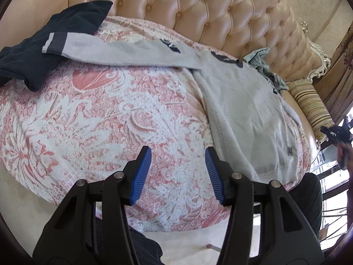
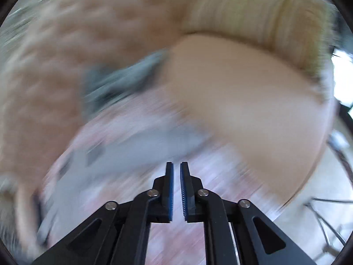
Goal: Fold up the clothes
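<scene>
A light grey sweatshirt (image 1: pixel 247 101) lies spread on the pink and white patterned cover (image 1: pixel 110 114), one sleeve (image 1: pixel 123 50) stretched to the left. My left gripper (image 1: pixel 178 154) is open and empty, above the cover just left of the sweatshirt's hem. My right gripper (image 2: pixel 177 165) is shut with nothing between its pads; its view is heavily blurred. A grey blur there is the sweatshirt (image 2: pixel 123 154). The right gripper also shows at the right edge of the left wrist view (image 1: pixel 337 132).
A dark navy garment (image 1: pixel 44 39) lies at the cover's far left. A pale green garment (image 1: pixel 262 64) is bunched by the tufted sofa back (image 1: pixel 198 6). A striped cushion (image 1: pixel 313 108) sits at the right end, also in the right wrist view (image 2: pixel 253 15).
</scene>
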